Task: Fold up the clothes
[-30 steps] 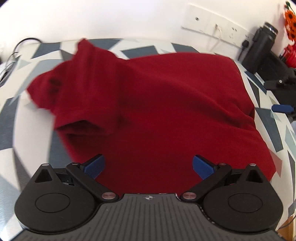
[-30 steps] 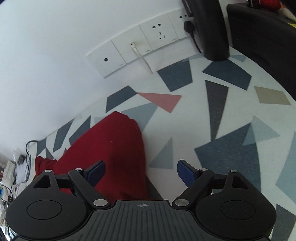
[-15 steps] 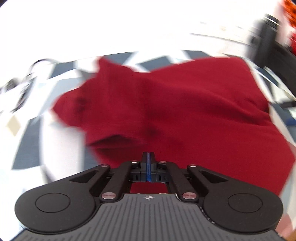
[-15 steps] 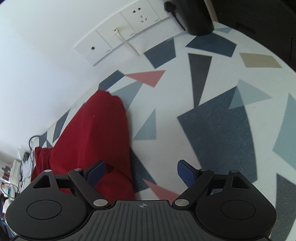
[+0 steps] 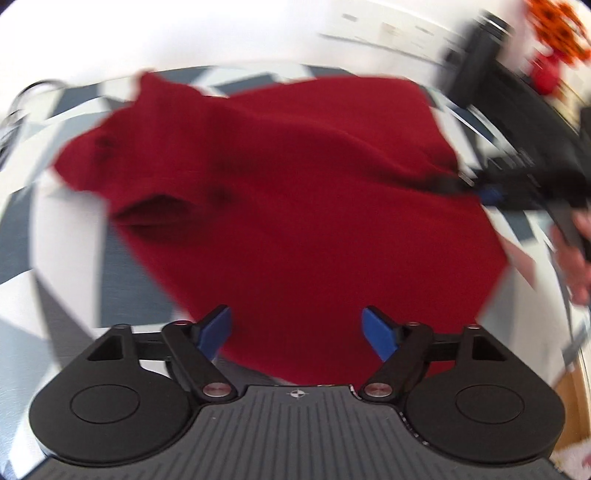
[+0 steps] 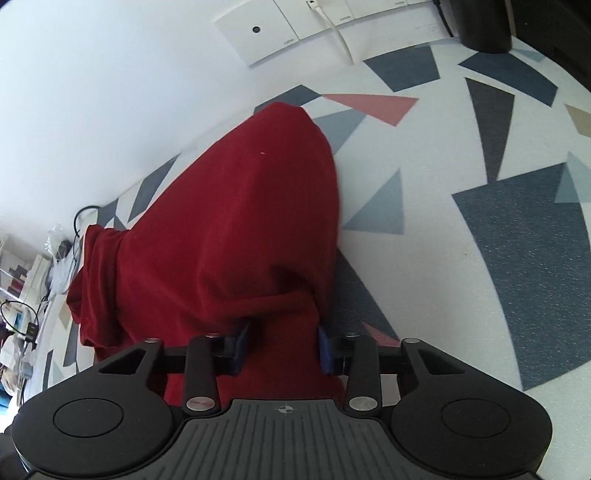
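Note:
A dark red shirt [image 5: 288,192] lies on the patterned table, a sleeve bunched at its left. My left gripper [image 5: 297,330] is open and empty, its blue pads just over the shirt's near edge. In the right wrist view the shirt [image 6: 236,229] rises in a fold toward the wall. My right gripper [image 6: 282,345] has its jaws closed onto a bunch of the shirt's near edge. The right gripper also shows in the left wrist view [image 5: 487,194] at the shirt's right edge, blurred.
The table cover [image 6: 480,184] is white with grey, blue and pink triangles. Wall sockets [image 6: 280,33] with a white cable sit behind it. A black bottle [image 5: 476,55] and dark equipment stand at the far right. Cables and clutter [image 6: 33,280] lie off the left end.
My left gripper was shut half a second ago and has opened again. My right gripper moved left onto the shirt's edge and closed on it.

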`<state>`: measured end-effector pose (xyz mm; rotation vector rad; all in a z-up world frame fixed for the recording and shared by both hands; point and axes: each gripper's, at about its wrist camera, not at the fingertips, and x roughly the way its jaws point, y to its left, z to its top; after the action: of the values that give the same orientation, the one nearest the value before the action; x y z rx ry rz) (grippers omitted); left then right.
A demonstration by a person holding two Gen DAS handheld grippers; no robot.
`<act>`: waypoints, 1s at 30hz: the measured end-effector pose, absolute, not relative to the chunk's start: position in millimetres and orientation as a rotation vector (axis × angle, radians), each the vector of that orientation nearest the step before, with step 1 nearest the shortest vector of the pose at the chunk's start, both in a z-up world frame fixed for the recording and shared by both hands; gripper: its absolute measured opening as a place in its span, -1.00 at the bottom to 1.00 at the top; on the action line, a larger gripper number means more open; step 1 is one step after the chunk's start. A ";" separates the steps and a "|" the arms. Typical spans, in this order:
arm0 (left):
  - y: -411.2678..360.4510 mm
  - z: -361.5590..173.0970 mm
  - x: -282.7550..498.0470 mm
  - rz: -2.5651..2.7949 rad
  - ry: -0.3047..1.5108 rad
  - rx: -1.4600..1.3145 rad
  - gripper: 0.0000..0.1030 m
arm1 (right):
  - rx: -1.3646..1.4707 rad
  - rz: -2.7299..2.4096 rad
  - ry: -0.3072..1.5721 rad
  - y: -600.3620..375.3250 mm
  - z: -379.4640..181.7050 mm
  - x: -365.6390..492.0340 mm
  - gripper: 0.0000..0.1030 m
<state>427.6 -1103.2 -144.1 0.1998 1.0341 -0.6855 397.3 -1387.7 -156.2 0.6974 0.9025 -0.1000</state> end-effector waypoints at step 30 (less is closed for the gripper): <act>-1022.8 -113.5 463.2 -0.360 0.883 -0.070 -0.88 | 0.463 0.028 0.888 -1342.7 -156.7 336.9 0.16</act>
<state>463.2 -1022.8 -113.5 -0.0704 0.8831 -0.3601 336.9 -1342.7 -156.7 0.4630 0.8876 0.0276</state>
